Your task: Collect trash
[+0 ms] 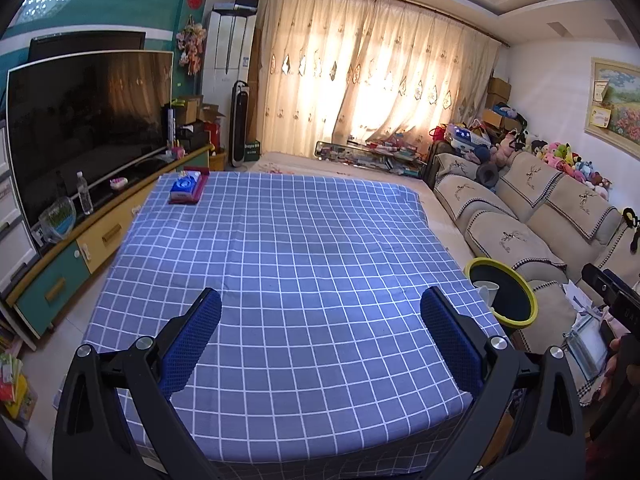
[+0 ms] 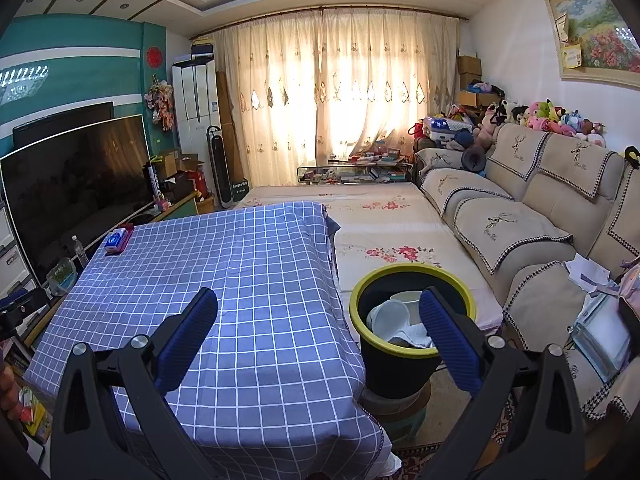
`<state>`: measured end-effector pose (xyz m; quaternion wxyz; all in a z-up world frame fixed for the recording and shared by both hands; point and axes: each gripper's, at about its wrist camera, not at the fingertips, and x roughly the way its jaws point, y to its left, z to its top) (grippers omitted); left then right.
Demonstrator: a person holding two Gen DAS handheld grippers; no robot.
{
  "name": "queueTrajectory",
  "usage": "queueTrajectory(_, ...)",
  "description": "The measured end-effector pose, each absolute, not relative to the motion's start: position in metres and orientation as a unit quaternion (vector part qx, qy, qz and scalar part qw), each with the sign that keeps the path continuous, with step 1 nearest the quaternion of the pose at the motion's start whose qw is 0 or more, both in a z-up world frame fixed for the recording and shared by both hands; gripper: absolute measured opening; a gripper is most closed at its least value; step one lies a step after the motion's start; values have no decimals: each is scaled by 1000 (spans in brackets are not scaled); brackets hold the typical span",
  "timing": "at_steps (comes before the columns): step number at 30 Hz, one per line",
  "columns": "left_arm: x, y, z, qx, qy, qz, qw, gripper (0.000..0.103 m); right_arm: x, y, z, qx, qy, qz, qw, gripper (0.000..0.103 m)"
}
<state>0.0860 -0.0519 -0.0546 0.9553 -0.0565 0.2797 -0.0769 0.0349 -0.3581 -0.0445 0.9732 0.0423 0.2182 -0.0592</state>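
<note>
A black trash bin with a yellow-green rim [image 2: 412, 270] [image 1: 532, 298] stands just off the table's right edge. White paper cups [image 2: 390, 318] and a crumpled white tissue [image 2: 414, 338] lie inside it. The table wears a blue checked cloth [image 1: 280, 272] [image 2: 224, 280]. My left gripper [image 1: 322, 308] hovers open over the near part of the cloth with nothing between its blue pads. My right gripper [image 2: 318, 312] is open too, straddling the table's right edge and the bin, its right finger [image 2: 448, 340] in front of the bin's mouth.
A tissue box on a red tray [image 1: 186, 189] [image 2: 117, 240] sits at the table's far left corner. A TV [image 1: 88, 120] and cabinet with a water bottle [image 1: 84, 194] line the left side. A beige sofa [image 2: 540, 216] with plush toys runs along the right.
</note>
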Motion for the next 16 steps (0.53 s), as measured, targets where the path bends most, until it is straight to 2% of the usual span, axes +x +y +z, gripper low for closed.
queueTrajectory(9, 125, -51, -61, -53, 288, -83, 953, 98, 54, -360, -49, 47, 227, -56, 971, 96)
queueTrajectory(16, 223, -23, -83, -41, 324, -33, 945, 98, 146, -340, -45, 57, 251, 18, 966, 96)
